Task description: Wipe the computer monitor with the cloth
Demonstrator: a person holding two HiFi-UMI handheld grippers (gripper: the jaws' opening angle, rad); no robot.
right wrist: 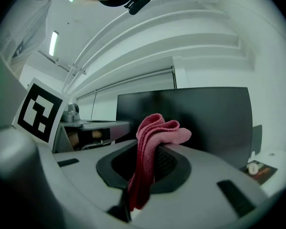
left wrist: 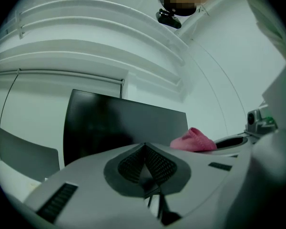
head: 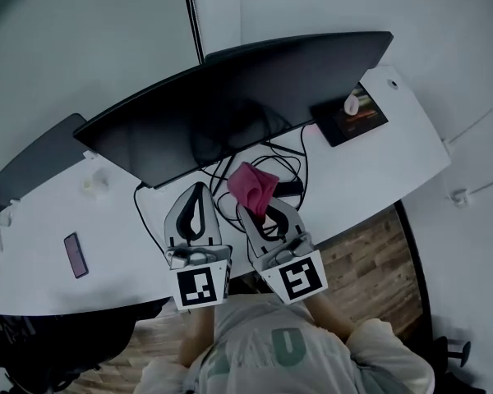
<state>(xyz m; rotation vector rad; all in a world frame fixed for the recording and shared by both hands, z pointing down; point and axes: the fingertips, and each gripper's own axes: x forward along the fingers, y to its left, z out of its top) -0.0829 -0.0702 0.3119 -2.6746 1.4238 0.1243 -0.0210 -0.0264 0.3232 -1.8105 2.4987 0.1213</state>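
Observation:
A wide dark monitor stands on the white desk, its screen off; it also fills the background as the monitor and the monitor. My right gripper is shut on a pink cloth, which sticks up between its jaws in the right gripper view as a folded cloth. It hovers just in front of the screen's lower edge. My left gripper is beside it, jaws shut with nothing in them, tips pointing at the screen. The cloth shows at the left gripper view's right.
Black cables lie tangled under the monitor. A dark tablet with a small pale object on it lies at the right. A phone rests at the left. A second dark screen stands at the far left.

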